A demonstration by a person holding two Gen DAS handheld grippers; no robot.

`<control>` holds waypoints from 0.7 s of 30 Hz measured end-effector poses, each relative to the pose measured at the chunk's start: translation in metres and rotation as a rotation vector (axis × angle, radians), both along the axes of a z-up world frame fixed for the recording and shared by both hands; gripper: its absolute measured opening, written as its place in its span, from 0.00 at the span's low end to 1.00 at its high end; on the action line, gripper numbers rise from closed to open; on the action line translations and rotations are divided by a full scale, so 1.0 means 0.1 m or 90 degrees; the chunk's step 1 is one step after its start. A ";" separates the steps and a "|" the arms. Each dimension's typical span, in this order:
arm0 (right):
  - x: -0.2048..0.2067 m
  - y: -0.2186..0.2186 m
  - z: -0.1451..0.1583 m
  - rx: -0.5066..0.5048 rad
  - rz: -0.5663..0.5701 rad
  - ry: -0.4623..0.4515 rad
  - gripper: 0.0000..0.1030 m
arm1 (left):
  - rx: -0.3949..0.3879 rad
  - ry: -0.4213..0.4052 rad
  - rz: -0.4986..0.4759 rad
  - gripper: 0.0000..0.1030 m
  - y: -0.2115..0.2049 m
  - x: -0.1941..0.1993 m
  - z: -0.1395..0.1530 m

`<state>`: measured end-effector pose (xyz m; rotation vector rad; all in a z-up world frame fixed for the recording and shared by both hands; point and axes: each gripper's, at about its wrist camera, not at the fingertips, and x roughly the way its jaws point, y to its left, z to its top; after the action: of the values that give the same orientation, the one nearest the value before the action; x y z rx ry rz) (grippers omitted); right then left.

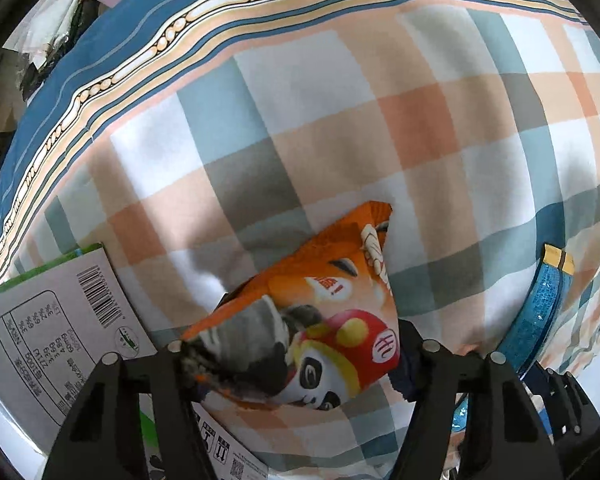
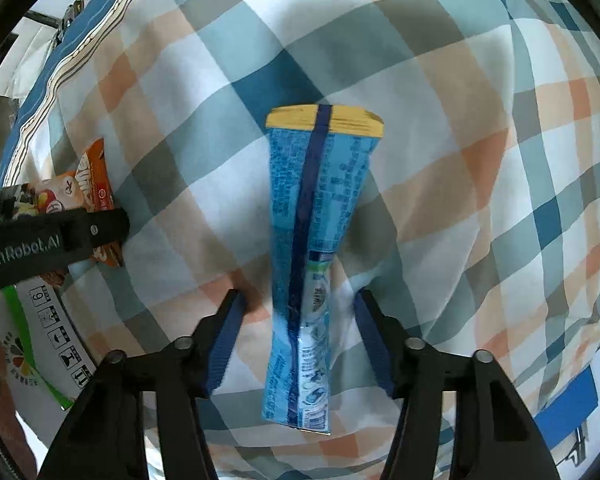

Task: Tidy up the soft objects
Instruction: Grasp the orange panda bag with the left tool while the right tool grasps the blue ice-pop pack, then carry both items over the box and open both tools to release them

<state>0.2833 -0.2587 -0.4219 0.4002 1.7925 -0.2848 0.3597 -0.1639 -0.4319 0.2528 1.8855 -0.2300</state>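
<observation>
Checked orange-teal bedsheet (image 2: 440, 208): left gripper (image 1: 296, 346) clamped on crinkly orange panda snack bag (image 1: 320, 296); right gripper (image 2: 298, 316) jaws apart w/ long blue foil packet (image 2: 312, 240) lying between, unpinched. Pickup step; next: close, lift.

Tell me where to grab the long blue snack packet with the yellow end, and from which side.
Grip the long blue foil packet at its pinched waist, coming in along its length from the near, barcode end. It lies flat on the checked bedsheet, narrowest there, already between the open right tongs, so closing should catch both edges.
</observation>
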 end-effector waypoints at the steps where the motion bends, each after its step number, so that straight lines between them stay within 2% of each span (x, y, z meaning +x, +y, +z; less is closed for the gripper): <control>1: 0.00 -0.01 0.00 -0.001 -0.001 0.002 0.46 | -0.001 -0.003 0.002 0.59 -0.01 -0.02 0.00; 2: 0.02 -0.07 0.05 -0.002 -0.003 0.003 0.40 | -0.002 -0.005 0.001 0.58 -0.01 -0.05 0.01; 3: -0.03 -0.07 0.00 -0.002 -0.006 0.003 0.38 | -0.002 -0.007 0.001 0.56 -0.02 -0.08 0.04; 5: -0.05 -0.09 -0.02 0.004 -0.011 0.004 0.28 | -0.009 -0.005 0.004 0.51 -0.03 -0.15 0.08; 8: -0.13 -0.10 -0.04 0.005 -0.013 0.000 0.20 | -0.029 0.007 0.014 0.50 -0.01 -0.19 0.15; 15: -0.21 -0.11 0.21 0.009 -0.011 -0.028 0.17 | -0.079 0.019 0.044 0.49 0.00 -0.49 0.27; 21: -0.27 -0.07 0.58 0.002 0.012 -0.071 0.16 | -0.128 -0.020 0.064 0.49 0.11 -0.68 0.61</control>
<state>0.2558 -0.2652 -0.3635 0.3940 1.6866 -0.2409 0.2921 -0.1533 -0.3706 0.0252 1.8236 -0.3430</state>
